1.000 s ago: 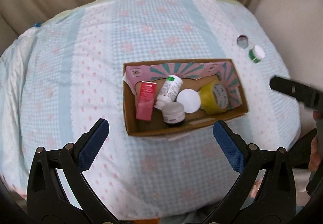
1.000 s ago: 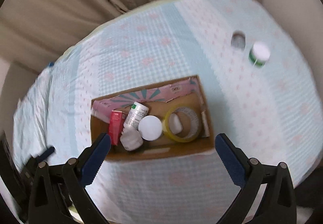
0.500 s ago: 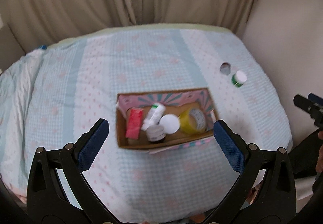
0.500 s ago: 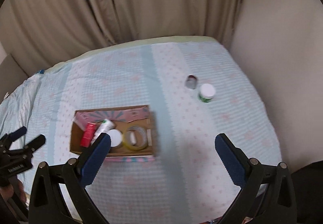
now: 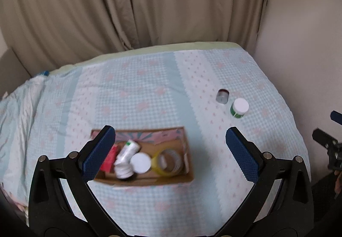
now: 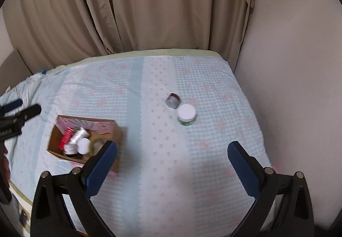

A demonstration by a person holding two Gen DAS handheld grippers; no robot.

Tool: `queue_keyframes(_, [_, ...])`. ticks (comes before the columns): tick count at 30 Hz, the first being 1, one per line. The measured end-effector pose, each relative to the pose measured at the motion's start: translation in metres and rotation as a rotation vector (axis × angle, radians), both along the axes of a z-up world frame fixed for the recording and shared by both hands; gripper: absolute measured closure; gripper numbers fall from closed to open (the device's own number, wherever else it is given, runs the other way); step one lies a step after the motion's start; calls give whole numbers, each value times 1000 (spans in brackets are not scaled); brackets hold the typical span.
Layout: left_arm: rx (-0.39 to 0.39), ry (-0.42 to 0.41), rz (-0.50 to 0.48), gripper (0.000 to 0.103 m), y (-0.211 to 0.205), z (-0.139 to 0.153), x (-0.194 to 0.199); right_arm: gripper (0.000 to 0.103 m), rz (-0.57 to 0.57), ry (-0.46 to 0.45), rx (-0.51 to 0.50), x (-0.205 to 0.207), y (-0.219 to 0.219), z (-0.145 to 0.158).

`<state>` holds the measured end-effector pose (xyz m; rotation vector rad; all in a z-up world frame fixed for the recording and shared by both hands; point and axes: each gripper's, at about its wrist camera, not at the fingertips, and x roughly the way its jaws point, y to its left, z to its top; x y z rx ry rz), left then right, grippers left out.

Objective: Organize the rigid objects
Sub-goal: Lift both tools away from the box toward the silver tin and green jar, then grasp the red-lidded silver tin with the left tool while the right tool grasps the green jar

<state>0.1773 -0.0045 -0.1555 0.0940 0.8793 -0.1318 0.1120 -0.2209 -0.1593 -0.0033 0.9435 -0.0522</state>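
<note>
A: Where do the two grippers stand?

B: The left gripper [image 5: 170, 151] hangs above the bed [image 5: 149, 87], jaws wide apart and holding nothing. The right gripper [image 6: 172, 164] is the same: jaws spread, nothing between them, high over the bedspread.

A: And the things to be sorted?

B: Most lie in the box [image 5: 147, 181], an open cardboard one with a pink patterned flap, sitting on the bedspread near the front edge. Inside, from the left: a red carton [image 5: 109, 159], partly hidden behind the left gripper's blue pad; a white bottle [image 5: 128, 150] lying tilted; a small jar [image 5: 123, 170] at the bottle's near end; a white lid [image 5: 140, 163] just beside it; and a yellow tape roll [image 5: 168, 162] at the right end.

A: Anything outside the box?

B: Two things, well apart from it, toward the wall side of the bed. A green jar [image 5: 239, 108] with a white cap stands upright. Just beside it, on the far side, lies a small tin [image 5: 222, 96], silver with a dark red end; from the right wrist it looks tipped on its side [image 6: 173, 100], nearly touching the green jar [image 6: 186, 114].

A: Can each gripper see the other?

B: Yes, at the frame edges: the right one at the left view's right border, the left one at the right view's left border [image 6: 12, 115]. Both views are somewhat blurred.
</note>
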Motion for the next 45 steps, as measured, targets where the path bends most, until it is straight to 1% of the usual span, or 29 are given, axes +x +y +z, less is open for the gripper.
queue_keyframes(3, [20, -1, -3, 0, -34, -6, 23, 0, 29, 21, -23, 18, -34, -15])
queue_keyframes(6, [17, 46, -45, 0, -69, -20, 56, 0, 34, 41, -21, 36, -59, -34])
queue_keyframes(8, [21, 73, -78, 0, -85, -30, 72, 0, 33, 58, -15, 46, -70, -44])
queue_keyframes(13, [75, 183, -201, 0, -136, -73, 127, 0, 30, 94, 4, 74, -90, -76])
queue_keyframes(15, [79, 228, -257, 0, -155, -92, 150, 0, 30, 112, 8, 85, -93, -89])
queue_keyframes(17, [89, 266, -289, 0, -169, -108, 168, 0, 30, 130, 11, 96, -96, -102])
queue_keyframes(19, [94, 309, -324, 0, -184, -130, 191, 0, 34, 150, 22, 109, -96, -116])
queue_keyframes(21, [91, 338, -341, 0, -192, -147, 209, 0, 39, 162, 31, 123, -94, -130])
queue_keyframes(24, [100, 375, -360, 0, -206, -180, 239, 0, 53, 166, 21, 143, -90, -151])
queue_keyframes(27, [97, 403, -381, 1, -216, -216, 266, 0, 65, 165, 22, 164, -84, -183])
queue_keyframes(29, [88, 423, -391, 2, -221, -235, 278, 0, 73, 168, 20, 175, -80, -205])
queue_keyframes(30, [83, 441, -401, 4, -227, -250, 285, 0, 80, 164, 17, 180, -78, -215])
queue_keyframes(31, [79, 453, -412, 9, -231, -261, 289, 0, 88, 160, 12, 185, -77, -224])
queue_keyframes(33, [77, 470, -427, 14, -237, -279, 294, 0, 103, 140, -5, 191, -73, -243])
queue_keyframes(37, [69, 509, -450, 19, -246, -320, 301, 0, 97, 116, -19, 202, -72, -274])
queue_keyframes(38, [70, 512, -455, 19, -247, -327, 301, 0, 89, 116, -19, 204, -72, -282])
queue_keyframes(40, [68, 519, -461, 27, -249, -341, 302, 0, 67, 114, -18, 207, -74, -296])
queue_keyframes(42, [63, 520, -454, 30, -248, -347, 304, 1, 57, 100, 4, 210, -77, -306])
queue_keyframes(44, [30, 519, -442, 31, -246, -350, 307, 1, 66, 88, 25, 215, -78, -312])
queue_keyframes(45, [28, 517, -439, 34, -246, -351, 308, 1, 75, 86, 26, 218, -77, -315])
